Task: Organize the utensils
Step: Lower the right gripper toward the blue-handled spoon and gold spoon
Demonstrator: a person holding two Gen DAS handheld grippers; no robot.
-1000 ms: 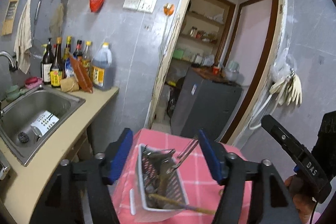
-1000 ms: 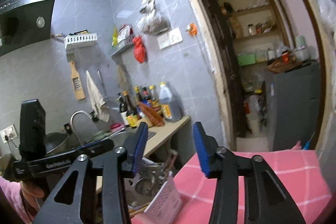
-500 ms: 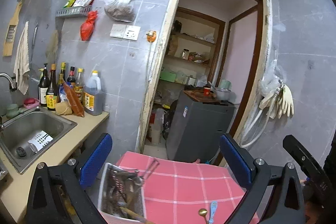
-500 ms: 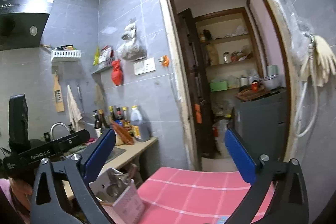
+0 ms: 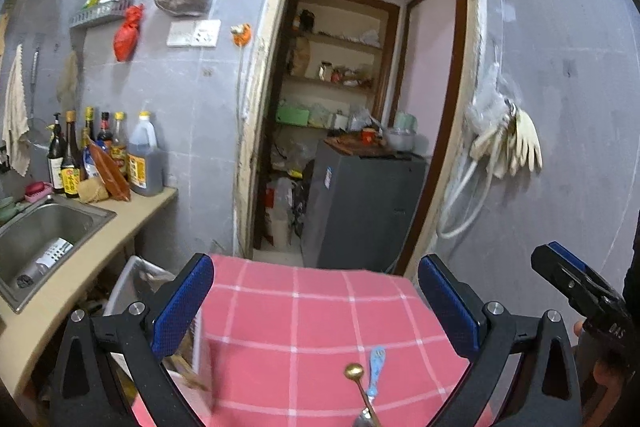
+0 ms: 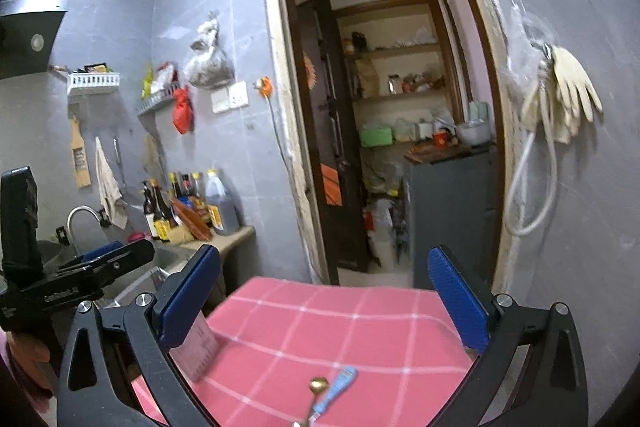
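While both grippers hang over the pink checked table [image 5: 304,331], the left gripper [image 5: 316,303] and right gripper [image 6: 324,299] each stand spread wide, holding nothing. Gold spoon [image 5: 354,371] and blue-handled utensil [image 5: 376,367] lie side by side near the table's close edge. White utensil basket [image 5: 132,287] sits at the table's left edge, contents mostly hidden.

A counter [image 5: 320,311] covered in pink checked cloth fills the lower centre. At its near edge lie 2 utensils side by side: a gold spoon [image 5: 354,371] and a blue-handled utensil [image 5: 376,367].
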